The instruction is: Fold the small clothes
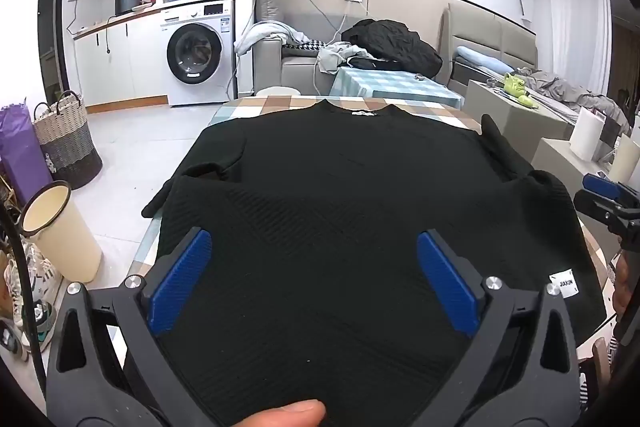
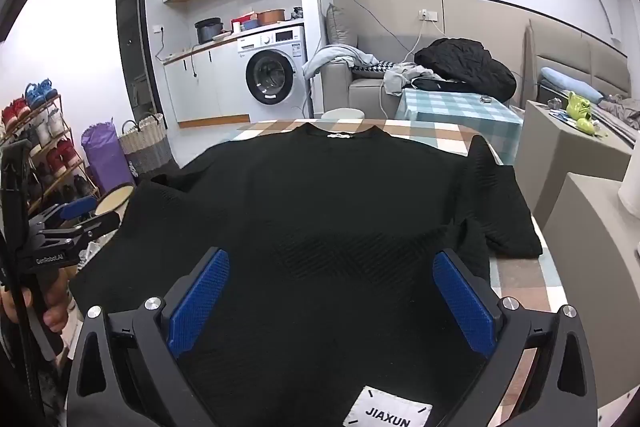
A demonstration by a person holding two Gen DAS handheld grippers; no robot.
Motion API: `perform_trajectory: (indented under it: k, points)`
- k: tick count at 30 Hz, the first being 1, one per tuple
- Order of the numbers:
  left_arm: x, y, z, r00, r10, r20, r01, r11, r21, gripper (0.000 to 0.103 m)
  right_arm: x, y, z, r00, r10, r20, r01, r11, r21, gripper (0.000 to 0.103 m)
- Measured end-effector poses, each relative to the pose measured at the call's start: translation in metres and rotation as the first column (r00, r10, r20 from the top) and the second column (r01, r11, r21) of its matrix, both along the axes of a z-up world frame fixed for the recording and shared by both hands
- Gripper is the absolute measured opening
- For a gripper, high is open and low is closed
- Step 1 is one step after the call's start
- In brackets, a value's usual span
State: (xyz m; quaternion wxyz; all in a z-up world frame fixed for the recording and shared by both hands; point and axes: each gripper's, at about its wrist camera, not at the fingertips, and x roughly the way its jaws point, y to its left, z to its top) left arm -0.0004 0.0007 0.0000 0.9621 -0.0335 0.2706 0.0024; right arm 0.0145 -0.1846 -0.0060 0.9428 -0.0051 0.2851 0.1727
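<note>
Sweater (image 1: 320,187): lay spread flat on the desk (image 2: 520,279), collar far
Left gripper (image 1: 314,279): released, over the near hem
Right gripper (image 2: 330,297): released, over the hem too
Advice: pinch both hem corners evenly, then fold toward the collar

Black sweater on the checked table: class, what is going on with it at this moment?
A person holds a two-finger gripper in each hand over a black sweater spread flat on a checked tablecloth, collar at the far edge. The left gripper and right gripper both stand open above the near hem, gripping nothing. No fold shows yet; both sleeves lie out to the sides.
</note>
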Motion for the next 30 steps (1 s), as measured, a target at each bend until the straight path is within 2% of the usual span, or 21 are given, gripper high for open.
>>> perform_trajectory:
  k: [10,12,30]
  points:
    - [-0.003,0.004,0.001,1.000,-0.001,-0.014,0.001,1.000,-0.002,0.102,-0.004,0.002,0.002,1.000,-0.006,0.011,0.005,0.998,0.055,0.103]
    - [0.006,0.007,-0.006,1.000,0.002,-0.019,-0.002,1.000,0.000,0.102,-0.003,-0.003,0.001,1.000,0.002,0.008,-0.003,0.998,0.063,0.103]
    - [0.006,0.003,-0.004,1.000,0.007,-0.024,-0.008,1.000,-0.004,0.102,0.004,-0.004,-0.004,1.000,0.003,0.000,-0.003,0.999,0.052,0.103]
